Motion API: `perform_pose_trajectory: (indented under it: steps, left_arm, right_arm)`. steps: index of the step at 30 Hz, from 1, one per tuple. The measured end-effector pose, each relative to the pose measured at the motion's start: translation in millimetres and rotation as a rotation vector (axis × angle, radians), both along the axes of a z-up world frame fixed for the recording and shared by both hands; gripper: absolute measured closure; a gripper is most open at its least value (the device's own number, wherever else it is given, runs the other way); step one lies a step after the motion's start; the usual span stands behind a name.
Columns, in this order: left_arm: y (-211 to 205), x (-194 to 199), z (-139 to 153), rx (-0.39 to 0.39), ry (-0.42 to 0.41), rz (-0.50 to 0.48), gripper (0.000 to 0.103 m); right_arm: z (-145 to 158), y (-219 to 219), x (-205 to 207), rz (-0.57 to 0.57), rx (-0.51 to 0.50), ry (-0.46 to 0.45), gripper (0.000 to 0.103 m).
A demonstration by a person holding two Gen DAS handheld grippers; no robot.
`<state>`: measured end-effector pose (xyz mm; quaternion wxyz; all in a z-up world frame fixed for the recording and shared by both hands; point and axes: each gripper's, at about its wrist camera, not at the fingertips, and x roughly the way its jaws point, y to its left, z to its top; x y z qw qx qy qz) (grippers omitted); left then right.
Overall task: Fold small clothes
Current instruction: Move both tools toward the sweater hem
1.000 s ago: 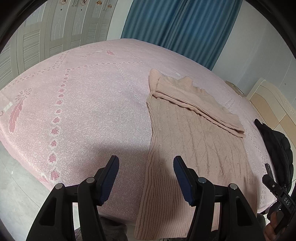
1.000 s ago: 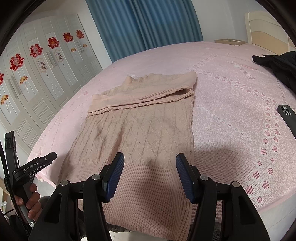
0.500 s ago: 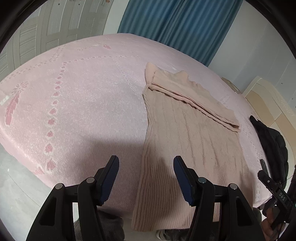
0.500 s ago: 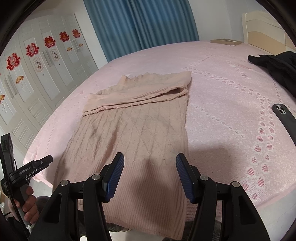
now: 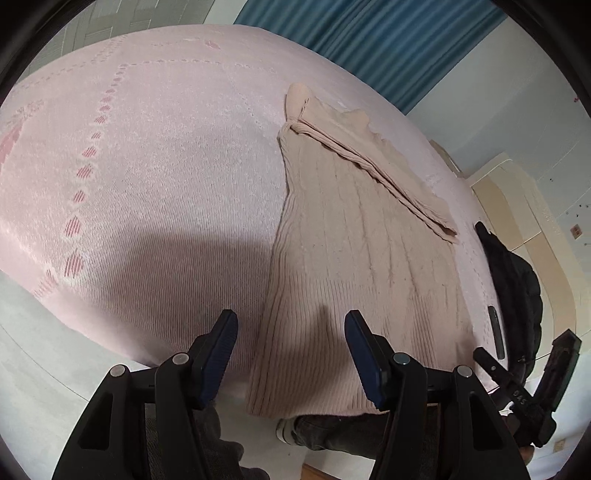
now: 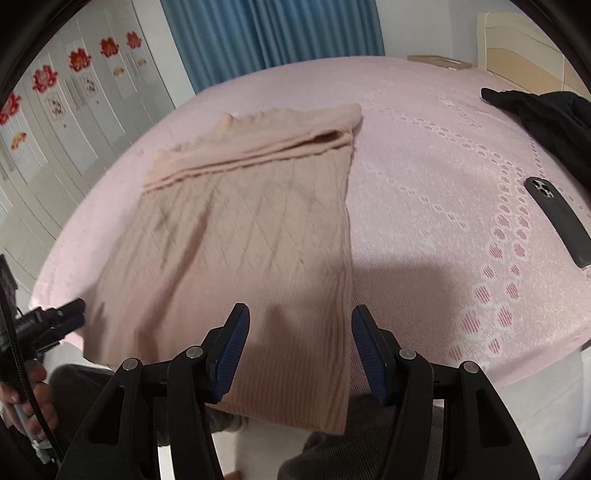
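A beige knitted sweater (image 5: 362, 266) lay flat on a pink bedspread (image 5: 147, 155), its sleeves folded across the upper body and its ribbed hem hanging slightly over the near edge of the bed. In the left wrist view, the left gripper (image 5: 290, 354) hovered above the hem's left corner with its jaws standing apart and nothing between the blue pads; the edge of the sweater ran down between the two fingers in the picture, but no contact with the fabric was visible. In the right wrist view, the right gripper (image 6: 299, 350) was poised over the hem near the sweater's right edge, its jaws likewise parted and empty, the pads clear of the knit. Each gripper appeared at the margin of the other's view: the right gripper at the lower right of the left wrist view, and the left gripper at the lower left of the right wrist view, where a hand (image 6: 26, 398) gripped its handle. A dark phone (image 6: 557, 221) rested face down on the bedspread to the right of the sweater, well apart from it, and a black garment (image 6: 546, 122) lay farther back on the same side. Blue curtains (image 6: 273, 33) hung behind the bed, and white wardrobe doors (image 6: 74, 96) bearing red flower decorations stood to the left.
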<state>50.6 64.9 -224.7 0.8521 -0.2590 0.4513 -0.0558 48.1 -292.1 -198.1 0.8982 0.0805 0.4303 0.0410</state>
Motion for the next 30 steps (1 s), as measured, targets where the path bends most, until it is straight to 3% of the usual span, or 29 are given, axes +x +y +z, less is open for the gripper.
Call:
perform_pose_trajectory:
  steps: [7, 19, 26, 30]
  left_arm:
    - [-7, 7, -2, 0.010, 0.013, -0.013, 0.055]
    - [-7, 20, -7, -0.097, 0.020, -0.059, 0.058]
    - [-13, 31, -8, -0.117, 0.019, -0.080, 0.059]
    - [-10, 33, -12, -0.185, 0.022, -0.080, 0.059]
  right_arm:
    - [-14, -10, 11, -0.021, 0.049, 0.101, 0.058]
    - [-23, -41, 18, -0.039, 0.300, 0.136, 0.058]
    - [-23, -35, 24, -0.027, 0.314, 0.133, 0.058]
    - [-23, -33, 28, -0.021, 0.316, 0.133, 0.058]
